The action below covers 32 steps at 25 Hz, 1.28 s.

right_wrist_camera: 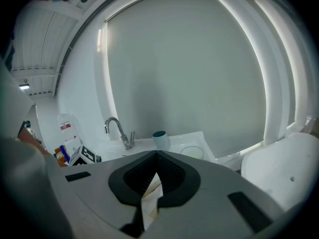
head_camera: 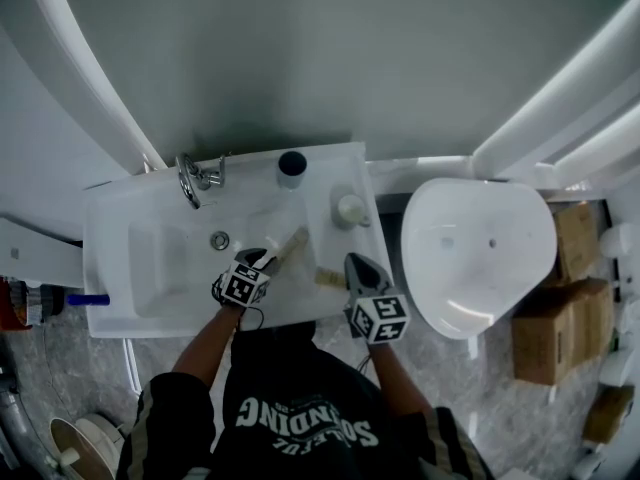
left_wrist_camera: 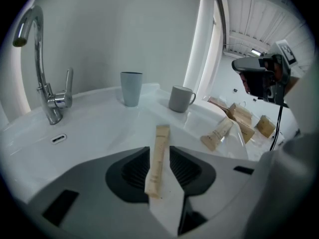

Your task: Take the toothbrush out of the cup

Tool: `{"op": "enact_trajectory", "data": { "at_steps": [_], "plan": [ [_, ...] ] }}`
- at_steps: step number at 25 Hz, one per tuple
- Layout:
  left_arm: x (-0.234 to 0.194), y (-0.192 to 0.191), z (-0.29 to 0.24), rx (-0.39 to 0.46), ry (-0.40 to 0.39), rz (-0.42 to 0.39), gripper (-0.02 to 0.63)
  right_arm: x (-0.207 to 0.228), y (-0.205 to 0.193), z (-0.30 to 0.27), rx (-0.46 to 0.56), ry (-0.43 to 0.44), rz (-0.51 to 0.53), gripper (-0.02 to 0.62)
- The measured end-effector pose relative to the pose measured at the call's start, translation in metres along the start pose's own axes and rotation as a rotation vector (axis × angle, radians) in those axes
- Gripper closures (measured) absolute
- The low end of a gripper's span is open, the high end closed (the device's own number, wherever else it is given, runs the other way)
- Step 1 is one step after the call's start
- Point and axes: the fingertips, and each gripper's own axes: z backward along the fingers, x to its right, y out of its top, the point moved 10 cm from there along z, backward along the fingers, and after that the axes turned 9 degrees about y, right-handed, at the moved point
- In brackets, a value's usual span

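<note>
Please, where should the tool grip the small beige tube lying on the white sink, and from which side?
Probably across its middle, coming straight down from above. The small beige tube lies flat on the white sink, so only its two long edges are free for the jaws, and the middle keeps it balanced.

Washbasin area layout
Faucet point(head_camera: 190, 178) at the washbasin point(head_camera: 110, 268) back left; cup point(head_camera: 292, 168) right of it, mug point(head_camera: 350, 209) further right; toilet point(head_camera: 478, 253) beside.

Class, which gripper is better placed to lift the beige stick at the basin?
Probably left: the left gripper has the beige stick between its parted jaws; the right gripper sits shut, off to the side.
</note>
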Motion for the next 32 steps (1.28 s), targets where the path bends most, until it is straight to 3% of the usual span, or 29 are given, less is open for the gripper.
{"op": "enact_trajectory", "data": {
  "at_steps": [11,16,20,22,24,32],
  "plan": [
    [-0.047,0.016,0.066,0.176,0.111,0.050,0.499,-0.046,0.025,-0.061,-0.002,0.127,0.043,0.598],
    [-0.066,0.018,0.107,0.232,0.160,0.005,0.499,-0.077,0.040,-0.091,0.006,0.185,0.074,0.598],
    [-0.084,0.014,0.137,0.290,0.190,0.031,0.500,-0.105,0.050,-0.112,0.018,0.227,0.100,0.598],
    [-0.095,0.013,0.152,0.332,0.214,0.054,0.548,-0.116,0.056,-0.121,0.027,0.242,0.120,0.598],
    [-0.106,0.011,0.167,0.364,0.236,0.071,0.606,-0.125,0.062,-0.127,0.041,0.252,0.142,0.598],
    [-0.154,0.031,0.228,0.496,0.333,0.069,0.606,-0.147,0.090,-0.135,0.135,0.204,0.216,0.598]
  ]
}}
